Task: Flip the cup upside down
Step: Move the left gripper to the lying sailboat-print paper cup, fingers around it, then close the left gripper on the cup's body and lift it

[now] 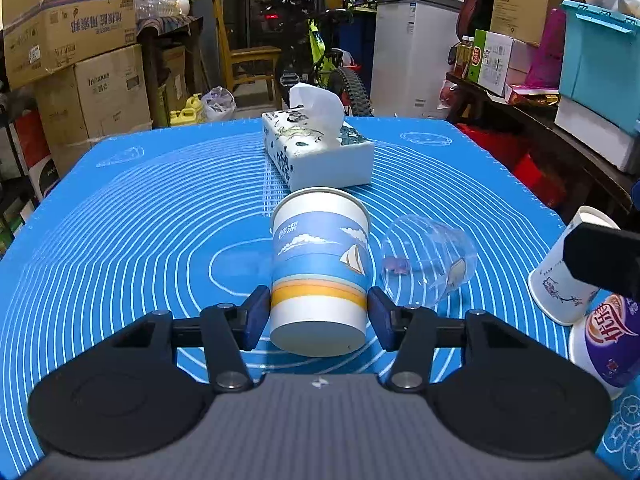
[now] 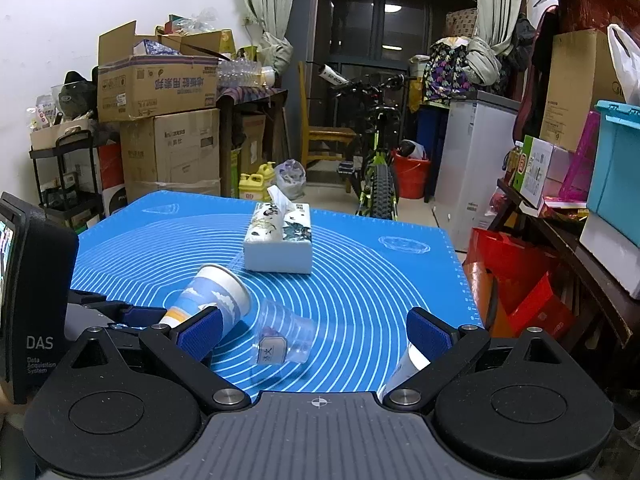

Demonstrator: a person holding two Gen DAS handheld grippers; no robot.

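The paper cup (image 1: 320, 276) was held tilted above the worktop (image 1: 120, 220), gripped near its base by the left gripper (image 1: 318, 316). The right gripper (image 2: 316, 332) was kept open and empty. The cup was judged light and easily crushed, so only gentle pressure was advised.

"DAS – Data Acquisition System" on black device (image 2: 38, 320)

The left gripper (image 1: 319, 314) is clamping something between its blue pads (image 1: 256, 316), tilted forward — the right gripper (image 2: 318, 334) is hovering with jaws spread wide, gripping nothing.
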